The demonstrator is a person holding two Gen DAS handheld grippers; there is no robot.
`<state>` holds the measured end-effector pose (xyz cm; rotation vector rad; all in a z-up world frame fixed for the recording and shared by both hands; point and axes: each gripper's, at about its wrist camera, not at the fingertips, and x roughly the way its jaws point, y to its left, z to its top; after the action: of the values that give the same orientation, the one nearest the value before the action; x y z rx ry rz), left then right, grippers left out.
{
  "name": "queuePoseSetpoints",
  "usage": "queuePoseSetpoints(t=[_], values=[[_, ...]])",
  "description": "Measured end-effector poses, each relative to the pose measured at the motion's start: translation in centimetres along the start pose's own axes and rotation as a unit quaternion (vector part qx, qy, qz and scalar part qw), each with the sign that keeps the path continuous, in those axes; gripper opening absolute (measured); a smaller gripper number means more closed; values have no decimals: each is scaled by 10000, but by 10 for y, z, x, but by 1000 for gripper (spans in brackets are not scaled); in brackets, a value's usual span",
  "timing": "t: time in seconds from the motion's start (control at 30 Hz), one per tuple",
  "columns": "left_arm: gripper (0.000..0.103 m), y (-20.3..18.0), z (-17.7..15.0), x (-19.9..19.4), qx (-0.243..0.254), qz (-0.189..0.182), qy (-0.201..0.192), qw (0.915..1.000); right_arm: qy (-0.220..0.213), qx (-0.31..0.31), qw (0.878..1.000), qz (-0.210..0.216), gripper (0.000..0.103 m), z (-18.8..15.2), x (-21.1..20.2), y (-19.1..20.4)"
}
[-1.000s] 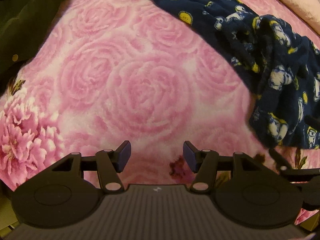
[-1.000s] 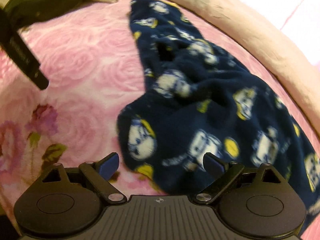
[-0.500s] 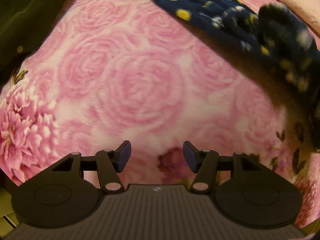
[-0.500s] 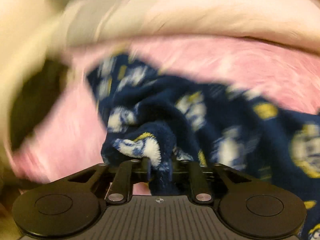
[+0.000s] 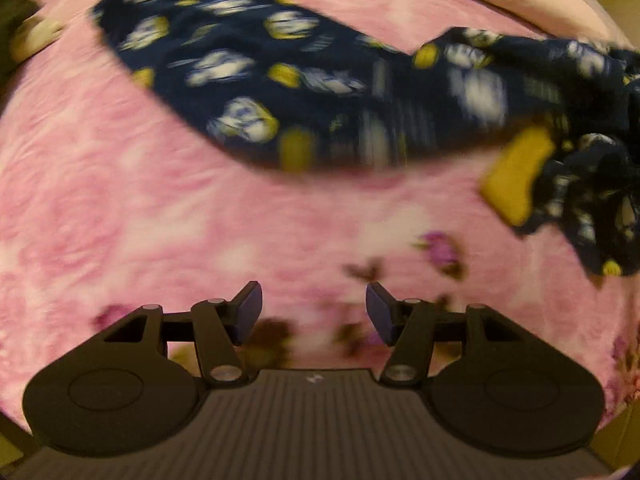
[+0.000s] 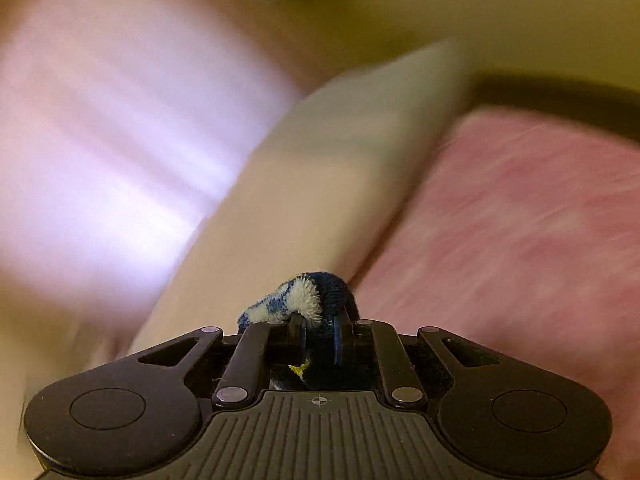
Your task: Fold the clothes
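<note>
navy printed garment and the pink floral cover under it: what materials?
Navy garment with white and yellow print: looks like plush fleece; fuzzy pile shows on the fold pinched in the right tool. Pink rose-print bed cover: probably soft plush or flannel, matte with mottled nap, though blur leaves it open.

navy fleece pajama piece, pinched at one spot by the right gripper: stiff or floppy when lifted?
Probably floppy: in the left wrist view the navy fleece garment trails across the pink blanket in a slack band. Likely grippy, not slippery: plush pile bulges between the right gripper jaws. Expect swinging.
</note>
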<state>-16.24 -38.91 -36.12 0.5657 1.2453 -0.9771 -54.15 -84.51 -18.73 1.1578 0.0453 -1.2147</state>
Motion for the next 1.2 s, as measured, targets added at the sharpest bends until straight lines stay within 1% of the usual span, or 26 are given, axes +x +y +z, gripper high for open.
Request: queuePoseSetpoints(t=[0.07, 0.1, 0.2, 0.23, 0.3, 0.33, 0.37, 0.4, 0.43, 0.47, 0.53, 0.6, 0.63, 0.7, 0.73, 0.77, 0.8, 0.83, 0.87, 0.9, 0.97, 1.0, 1.07, 1.1, 1.17, 1.2], values=[[54, -27, 3, 6, 250, -214, -65, 9994, -266, 542, 9974, -391, 10, 29, -7, -37], [54, -43, 5, 10, 419, -316, -100, 9986, -239, 670, 9962, -494, 11, 38, -8, -52], [54, -81, 8, 19, 881, -566, -245, 9942, 69, 694, 9948, -739, 11, 44, -6, -87], [54, -91, 11, 23, 917, -689, -230, 9931, 202, 699, 9941, -809, 11, 42, -3, -98], [54, -102, 18, 32, 733, -997, -126, 9922, 399, 752, 9923, -904, 11, 38, -3, -119], [54, -99, 21, 36, 351, -1229, -70, 9918, 431, 765, 9919, -920, 11, 35, -4, -128], [56, -94, 25, 41, -110, -1491, -15, 9888, 459, 777, 9915, -935, 11, 31, -6, -138], [58, -88, 27, 47, -673, -1727, 53, 9827, 488, 790, 9911, -949, 11, 27, -7, -147], [61, -80, 29, 54, -1287, -1944, 128, 9724, 544, 787, 9918, -847, 11, 27, -9, -154], [62, -72, 28, 61, -1859, -2119, 182, 9593, 584, 803, 9915, -842, 11, 26, -11, -162], [62, -61, 26, 77, -2846, -2263, 241, 9312, 655, 822, 9906, -874, 11, 25, -10, -175], [62, -59, 25, 90, -3525, -2305, 192, 9068, 724, 811, 9902, -873, 11, 24, -12, -181], [62, -62, 27, 97, -3637, -2295, 136, 9027, 745, 783, 9902, -882, 11, 22, -13, -182], [54, -72, 32, 109, -3656, -2250, 2, 9032, 799, 680, 9902, -923, 11, 20, -15, -182], [32, -75, 36, 111, -3536, -2224, -71, 9085, 814, 638, 9900, -956, 11, 19, -16, -182], [10, -79, 41, 110, -3348, -2196, -147, 9162, 830, 620, 9899, -972, 11, 18, -15, -183], [5, -82, 47, 109, -3159, -2167, -223, 9234, 856, 611, 9897, -971, 11, 17, -15, -184], [4, -80, 51, 102, -3066, -2164, -407, 9260, 871, 593, 9897, -966, 11, 17, -15, -184], [4, -74, 55, 91, -3024, -2175, -649, 9258, 919, 560, 9895, -963, 11, 18, -17, -184], [4, -63, 61, 73, -2920, -2107, -908, 9285, 934, 494, 9900, -929, 11, 20, -18, -182], [4, -38, 75, 31, -2640, -1884, -1442, 9349, 924, 338, 9918, -821, 11, 25, -24, -177], [4, -18, 79, 6, -2565, -1689, -1684, 9367, 910, 255, 9926, -756, 11, 27, -27, -174], [4, 30, 85, -48, -2481, -1206, -2138, 9371, 881, 137, 9941, -616, 11, 31, -37, -168], [4, 52, 86, -73, -2493, -883, -2339, 9356, 907, 126, 9942, -572, 11, 29, -42, -168], [3, 96, 81, -125, -2433, 38, -2704, 9315, 965, 109, 9941, -487, 11, 25, -54, -168], [4, 116, 78, -150, -2404, 510, -2838, 9268, 994, 101, 9940, -444, 11, 23, -59, -169]])
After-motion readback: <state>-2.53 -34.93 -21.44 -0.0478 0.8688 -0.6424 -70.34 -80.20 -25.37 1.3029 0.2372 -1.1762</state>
